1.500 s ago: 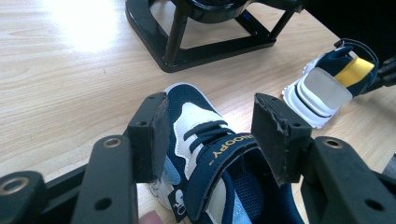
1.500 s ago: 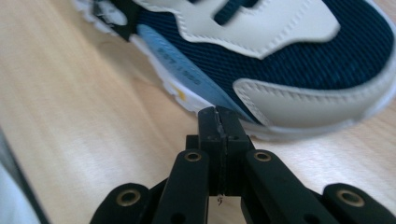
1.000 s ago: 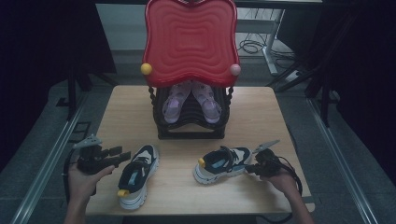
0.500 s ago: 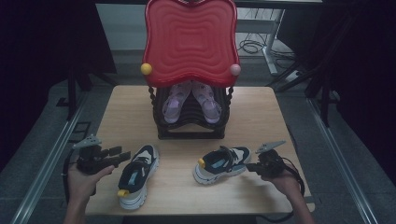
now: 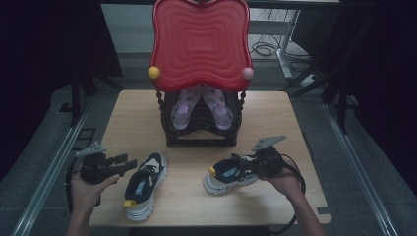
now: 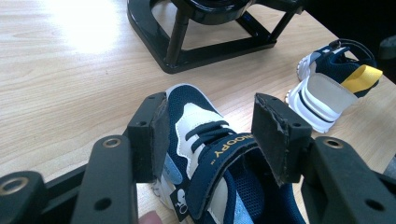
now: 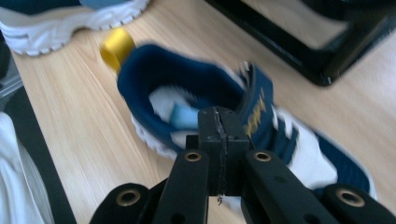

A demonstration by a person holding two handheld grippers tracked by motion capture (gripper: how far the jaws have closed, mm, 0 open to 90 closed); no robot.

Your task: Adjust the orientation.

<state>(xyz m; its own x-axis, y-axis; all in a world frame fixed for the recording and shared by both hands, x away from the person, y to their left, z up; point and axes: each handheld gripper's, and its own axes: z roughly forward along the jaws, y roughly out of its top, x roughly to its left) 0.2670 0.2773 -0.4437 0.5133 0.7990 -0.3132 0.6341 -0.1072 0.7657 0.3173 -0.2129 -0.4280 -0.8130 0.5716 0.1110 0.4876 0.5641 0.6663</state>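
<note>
Right gripper view has the right gripper with its jaws pressed together, pads meeting in a thin seam over the near edge of the right shoe; whether they pinch any of the collar I cannot tell, and the shoe is blurred. High view puts this gripper at the shoe's strap side, higher and closer in than half a second ago, when it sat off the shoe's right end, while the shoe lies in much the same spot on the table, its yellow tab pointing left. That reads as the hand returning to the shoe with closed jaws, perhaps to nudge or re-grip it. The left gripper has hardly moved: its jaws stand wide apart, holding nothing, framing the left shoe just ahead. From above it sits just beside that shoe. Both shoes lie in front of the black rack, not yet on it.
</note>
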